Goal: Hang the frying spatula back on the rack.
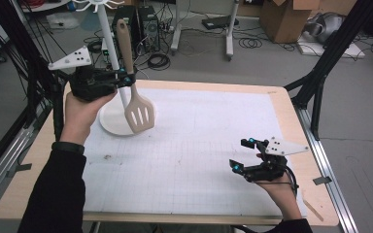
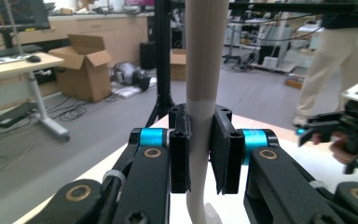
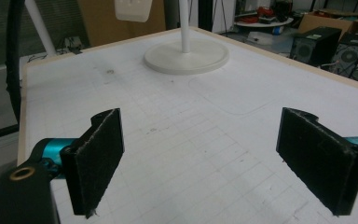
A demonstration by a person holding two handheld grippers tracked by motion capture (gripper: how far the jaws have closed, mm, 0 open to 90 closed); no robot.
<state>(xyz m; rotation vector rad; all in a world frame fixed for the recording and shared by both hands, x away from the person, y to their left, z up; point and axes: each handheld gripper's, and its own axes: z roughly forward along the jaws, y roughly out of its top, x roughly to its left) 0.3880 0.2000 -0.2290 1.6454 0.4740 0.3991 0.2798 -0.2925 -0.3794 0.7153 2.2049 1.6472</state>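
Observation:
A slotted spatula (image 1: 139, 113) with a pale wooden handle hangs upright, head down, over the round base (image 1: 111, 121) of a white hook stand (image 1: 108, 34) at the table's back left. My left gripper (image 1: 125, 77) is shut on its handle; in the left gripper view the handle (image 2: 206, 56) runs up between the closed pads of the left gripper (image 2: 200, 154). My right gripper (image 1: 240, 154) rests low at the front right, open and holding nothing. In the right gripper view the right gripper (image 3: 209, 163) has its pads wide apart, facing the stand base (image 3: 186, 58) and the spatula head (image 3: 131, 9).
A white gridded mat (image 1: 199, 145) covers most of the wooden table (image 1: 291, 126). Black frame legs (image 1: 320, 73) stand by the right edge. Computer towers (image 1: 141, 24), cables and cardboard boxes (image 1: 284, 19) lie on the floor behind. A person (image 2: 335, 60) stands beyond the table.

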